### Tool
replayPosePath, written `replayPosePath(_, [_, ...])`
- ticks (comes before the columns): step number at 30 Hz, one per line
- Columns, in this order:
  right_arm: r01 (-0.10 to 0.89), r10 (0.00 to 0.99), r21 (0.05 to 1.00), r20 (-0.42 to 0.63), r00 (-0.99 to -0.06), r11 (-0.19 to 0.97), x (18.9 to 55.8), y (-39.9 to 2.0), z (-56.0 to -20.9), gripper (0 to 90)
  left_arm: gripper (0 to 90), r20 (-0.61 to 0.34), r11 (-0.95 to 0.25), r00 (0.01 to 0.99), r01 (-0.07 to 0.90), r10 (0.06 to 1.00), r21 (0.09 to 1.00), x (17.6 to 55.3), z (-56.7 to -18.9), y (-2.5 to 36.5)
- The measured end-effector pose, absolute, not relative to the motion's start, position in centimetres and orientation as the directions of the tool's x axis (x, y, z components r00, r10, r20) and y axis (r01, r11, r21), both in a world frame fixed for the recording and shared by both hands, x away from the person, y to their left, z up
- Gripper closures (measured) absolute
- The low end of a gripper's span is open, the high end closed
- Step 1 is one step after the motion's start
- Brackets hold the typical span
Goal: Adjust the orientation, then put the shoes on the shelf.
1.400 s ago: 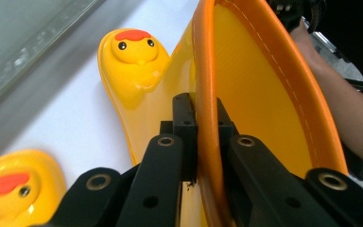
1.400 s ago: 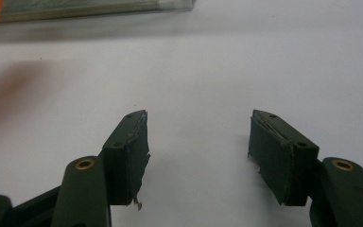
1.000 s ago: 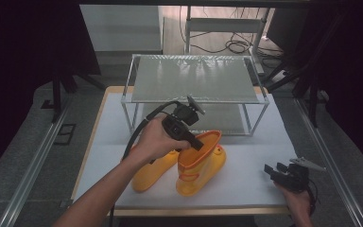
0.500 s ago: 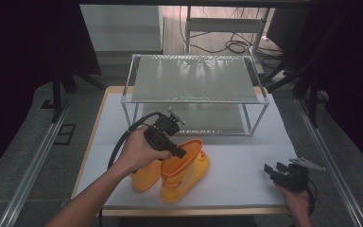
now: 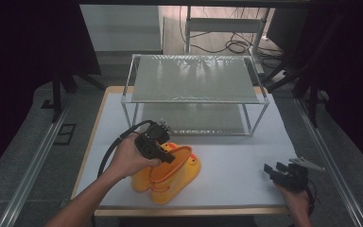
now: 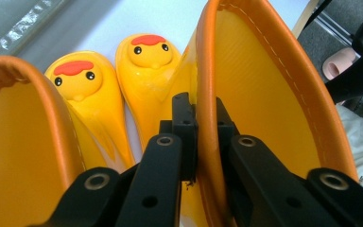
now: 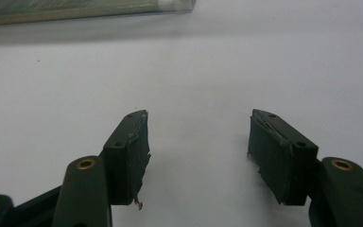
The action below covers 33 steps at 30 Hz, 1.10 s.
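So the left hand-held gripper (image 5: 166,157) has its jaws pinched tight on the orange rim of one yellow duck boot (image 6: 264,94), which sits near-left on the tabletop (image 5: 236,161) right beside its twin (image 6: 78,94). Gripping the rim probably lets the boot hang upright. The right hand-held gripper (image 7: 196,156) idles wide open over bare white at the near right. Plenty of room between the boots and the wire shelf rack (image 5: 194,78) (mind the near edge though).

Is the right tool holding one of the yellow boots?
No, the right tool stands open over the bare white table.
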State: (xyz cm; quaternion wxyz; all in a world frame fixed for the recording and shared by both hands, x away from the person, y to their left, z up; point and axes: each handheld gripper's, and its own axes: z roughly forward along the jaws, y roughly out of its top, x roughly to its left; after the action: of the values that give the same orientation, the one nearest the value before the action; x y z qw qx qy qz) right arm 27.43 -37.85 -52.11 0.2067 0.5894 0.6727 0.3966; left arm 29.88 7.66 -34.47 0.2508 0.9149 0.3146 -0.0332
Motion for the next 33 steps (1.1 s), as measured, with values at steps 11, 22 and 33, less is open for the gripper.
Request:
replayPosePath(11, [0.632,0.957,0.775,0.186,-0.224,-0.002,27.4,-37.9,-52.1,37.8,66.6,-0.245,-0.641,0.796,0.595,0.554,0.485,29.6,-33.6,8.3])
replayPosePath(22, [0.632,0.956,0.775,0.188,-0.224,-0.005,27.4,-37.9,-52.1,37.9,50.4,-0.296,-0.597,0.788,0.607,0.541,0.525,29.9,-31.3,9.4])
replayPosePath(33, [0.63,0.955,0.777,0.191,-0.225,-0.007,27.6,-37.9,-51.9,37.4,40.9,-0.294,-0.569,0.784,0.606,0.547,0.556,29.7,-29.8,11.8])
